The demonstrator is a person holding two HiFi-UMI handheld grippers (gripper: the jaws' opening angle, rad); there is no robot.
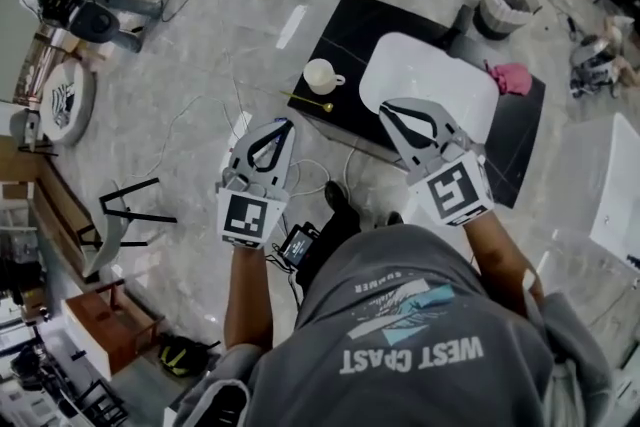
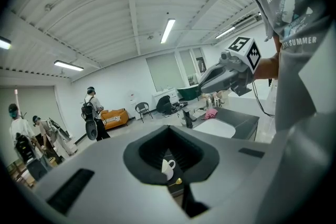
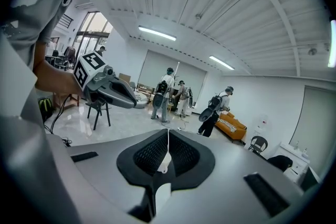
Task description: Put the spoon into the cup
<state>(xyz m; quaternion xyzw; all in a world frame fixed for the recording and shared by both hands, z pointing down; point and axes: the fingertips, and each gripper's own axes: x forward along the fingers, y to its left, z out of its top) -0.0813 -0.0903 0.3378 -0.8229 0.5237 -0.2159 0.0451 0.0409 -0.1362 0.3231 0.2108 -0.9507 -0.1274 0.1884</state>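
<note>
Nothing done yet. Spoon (image 1: 310, 101) lies flat on black counter (image 1: 355, 25), just beside cup (image 1: 321, 75), not in it. Your left gripper (image 1: 284, 125) and right gripper (image 1: 388, 107) hover at counter's near edge, fingers (image 3: 149, 153) pressed together, holding nothing. Left to do: grasp spoon, lift, drop into cup.

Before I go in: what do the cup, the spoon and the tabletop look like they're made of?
Cup: probably glazed ceramic, since it is plain white and smooth with a loop handle.
Spoon: likely metal. It is thin and gold-coloured, but too small to be sure.
Table: a smooth black slab with faint pale streaks. It could be stone or laminate; I cannot tell which.
</note>
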